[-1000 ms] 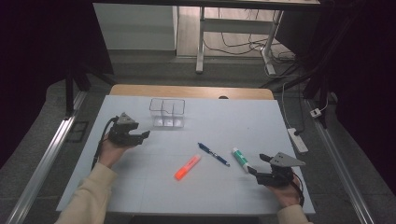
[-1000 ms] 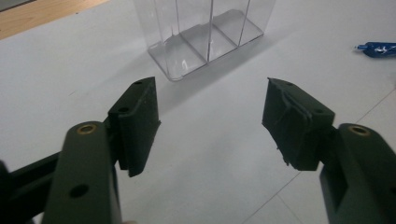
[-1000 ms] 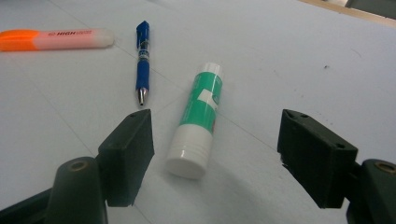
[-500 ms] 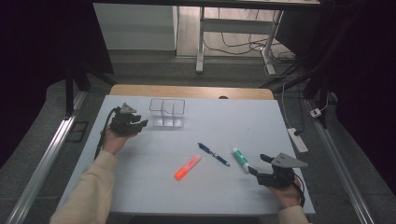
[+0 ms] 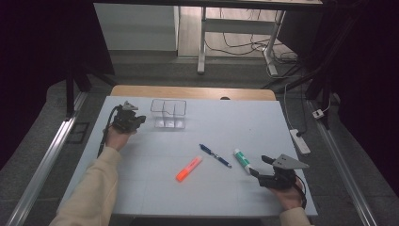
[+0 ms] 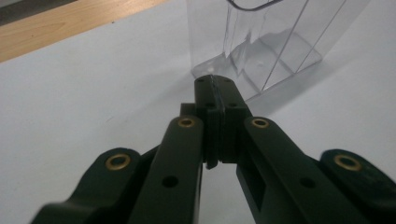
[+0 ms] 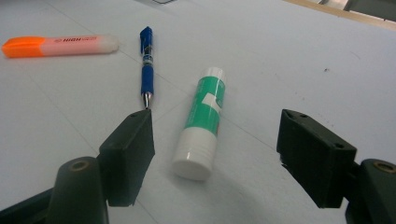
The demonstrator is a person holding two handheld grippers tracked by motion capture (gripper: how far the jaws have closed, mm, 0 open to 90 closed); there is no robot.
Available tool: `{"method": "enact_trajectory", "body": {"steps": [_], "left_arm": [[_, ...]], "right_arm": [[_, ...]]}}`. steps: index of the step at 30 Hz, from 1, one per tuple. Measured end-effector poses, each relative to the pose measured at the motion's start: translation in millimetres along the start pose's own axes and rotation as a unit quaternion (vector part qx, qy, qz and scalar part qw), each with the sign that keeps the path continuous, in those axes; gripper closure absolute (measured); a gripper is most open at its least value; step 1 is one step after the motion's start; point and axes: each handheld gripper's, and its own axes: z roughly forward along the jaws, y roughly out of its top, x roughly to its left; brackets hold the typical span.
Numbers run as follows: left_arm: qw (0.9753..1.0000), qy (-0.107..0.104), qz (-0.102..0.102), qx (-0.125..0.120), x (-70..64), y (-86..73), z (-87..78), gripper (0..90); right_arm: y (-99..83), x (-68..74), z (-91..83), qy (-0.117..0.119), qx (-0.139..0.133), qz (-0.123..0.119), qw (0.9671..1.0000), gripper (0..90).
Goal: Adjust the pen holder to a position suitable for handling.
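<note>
White table top [image 5: 291,122] with a strip of bare wood along its far edge; dark floor, cables and desk legs beyond; a power strip [image 5: 299,141] lies on the floor off the right side.

My left gripper [image 5: 139,120] sits at the far left of the table, just beside the clear plastic organizer [image 5: 168,113]; in the left gripper view [image 6: 215,84] its jaws are pressed flat together with nothing between them, tips pointing at the near bottom corner of the organizer [image 6: 261,42], close to it; whether they touch it I cannot tell; the organizer stands upright, divided into compartments.

My right gripper [image 5: 258,166] rests near the front right corner; in the right gripper view [image 7: 215,144] its jaws stand wide apart, holding nothing; the glue stick [image 7: 201,125], green body and white cap, lies flat between the jaw tips, cap end towards me, not touched by either jaw.

Blue pen [image 7: 146,65] lies just left of the glue stick, tip almost at my left jaw; orange highlighter [image 7: 58,45] lies farther left, apart from the pen; from above, highlighter [image 5: 188,168], pen [image 5: 215,156] and glue stick [image 5: 242,160] form a loose row in the front middle of the table, well apart from the organizer.
</note>
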Motion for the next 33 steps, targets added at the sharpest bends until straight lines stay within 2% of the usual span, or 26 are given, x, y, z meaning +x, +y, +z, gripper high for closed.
{"method": "enact_trajectory", "body": {"steps": [6, 10, 21, 33], "left_arm": [[1.0, -0.006, -0.005, -0.003, 1.3, 5.2, 9.7, 88.6], [1.0, -0.002, -0.004, -0.003, 1.1, 11.8, 13.9, 88.6], [0.9999, -0.001, -0.007, 0.009, 4.6, 16.8, 21.9, 88.7], [0.9999, -0.002, -0.002, 0.01, 4.2, 21.2, 25.5, 88.7]], "right_arm": [[-0.4, -0.2, 0.0, 0.0, 0.001, 0.001, 1.0, 26.8], [-0.6, -0.1, 0.1, -0.001, 0.004, 0.0, 1.0, 26.9], [-1.2, -0.7, 0.6, 0.001, 0.004, 0.0, 1.0, 26.9], [-1.5, -0.4, 1.4, 0.003, 0.01, -0.004, 0.9999, 27.3]]}}
